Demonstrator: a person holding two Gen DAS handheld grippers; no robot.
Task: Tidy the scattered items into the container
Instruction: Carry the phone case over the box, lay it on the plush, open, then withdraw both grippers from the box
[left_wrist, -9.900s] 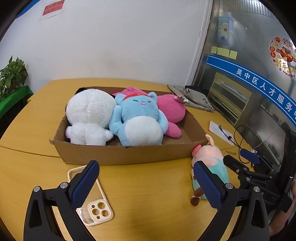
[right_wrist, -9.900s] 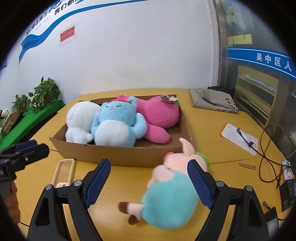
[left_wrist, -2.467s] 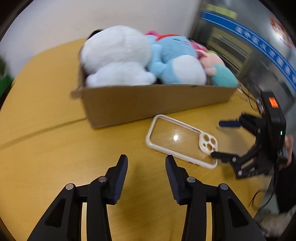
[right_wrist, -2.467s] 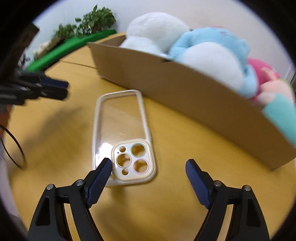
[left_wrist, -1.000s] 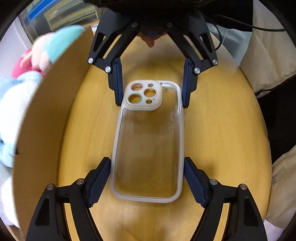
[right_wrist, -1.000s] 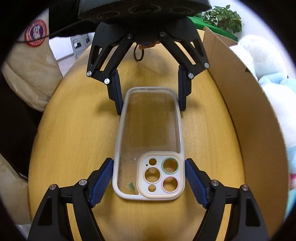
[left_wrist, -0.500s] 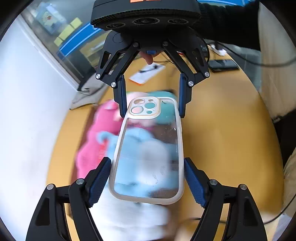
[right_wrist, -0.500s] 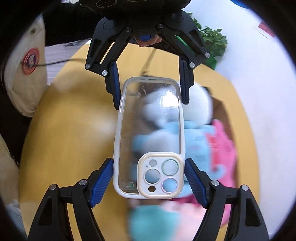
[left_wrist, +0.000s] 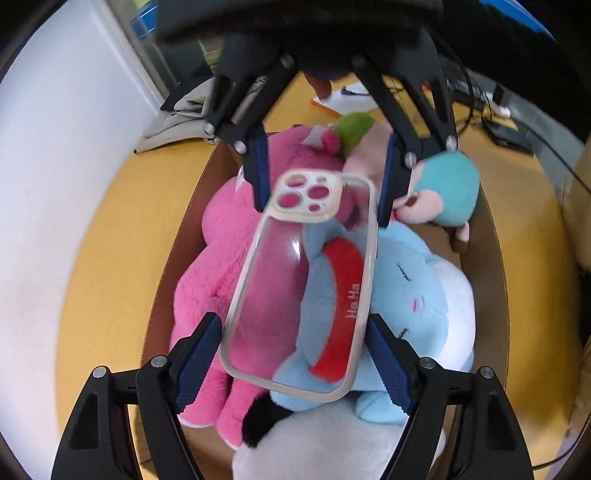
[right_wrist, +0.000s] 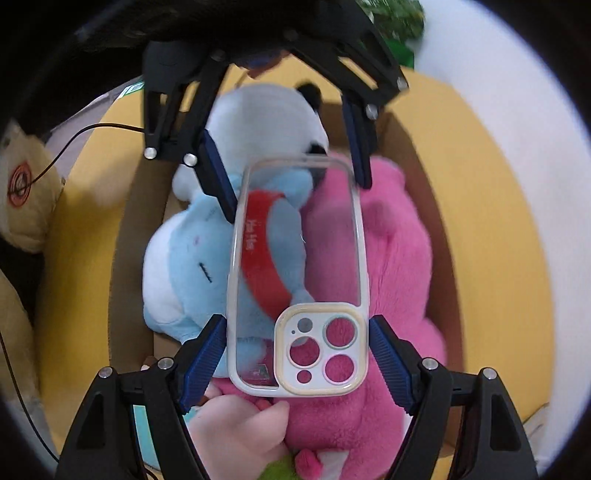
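A clear phone case (left_wrist: 303, 280) with a cream rim hangs in the air over the cardboard box (left_wrist: 177, 236). My left gripper (left_wrist: 293, 350) is shut on its plain end. My right gripper (right_wrist: 297, 350) is shut on the camera-cutout end, facing the left gripper (right_wrist: 288, 166) from the opposite side. In the left wrist view the right gripper (left_wrist: 323, 177) shows at the top. Below the case (right_wrist: 295, 273) the box (right_wrist: 417, 155) holds a pink plush (left_wrist: 229, 236), a blue plush (left_wrist: 406, 295), a white plush (left_wrist: 332, 443) and a teal-and-pink pig plush (left_wrist: 450, 192).
The box sits on a yellow wooden table (left_wrist: 110, 236). A grey cloth (left_wrist: 184, 107), a paper (left_wrist: 351, 99) and cables (left_wrist: 491, 110) lie beyond the box. A person's beige sleeve (right_wrist: 22, 192) is at the left. A white wall (left_wrist: 55, 110) borders the table.
Both grippers have lifted the phone case off the table and carried it sideways over the box. The plush toys now show beneath it instead of the tabletop.
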